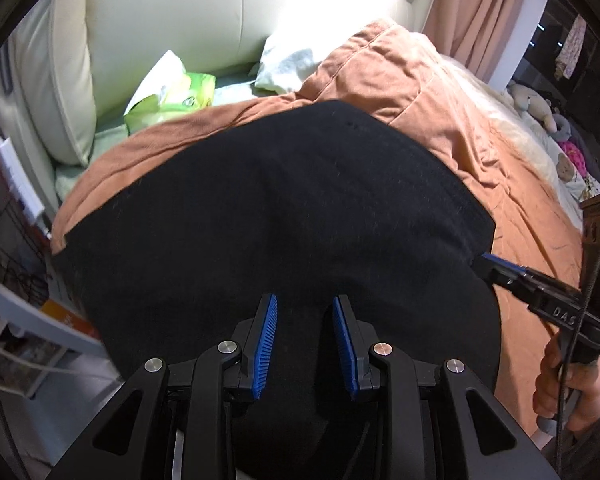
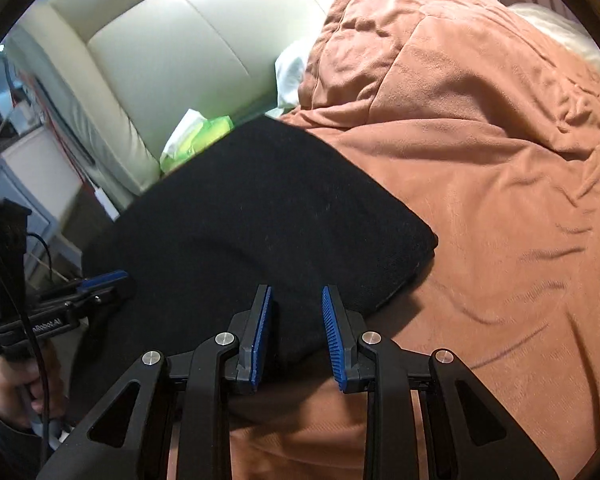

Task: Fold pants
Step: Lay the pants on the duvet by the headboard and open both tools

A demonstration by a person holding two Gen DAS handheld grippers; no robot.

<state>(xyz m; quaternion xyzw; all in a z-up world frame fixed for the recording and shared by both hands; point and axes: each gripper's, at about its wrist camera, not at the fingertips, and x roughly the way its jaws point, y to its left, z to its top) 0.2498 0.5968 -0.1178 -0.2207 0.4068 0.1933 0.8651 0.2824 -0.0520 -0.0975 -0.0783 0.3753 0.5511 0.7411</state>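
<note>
Left wrist view: your left gripper (image 1: 304, 312) hangs over the black pants (image 1: 268, 208), jaws parted, cloth between but unpinched. Your right gripper (image 2: 296, 300), also parted, sits at the pants' near edge on the orange blanket (image 2: 500, 200).

Black pants (image 1: 276, 208) on rust-orange blanket (image 2: 480, 184); cream headboard (image 1: 172, 12) (green tissue pack (image 1: 180, 96) nearby).
</note>
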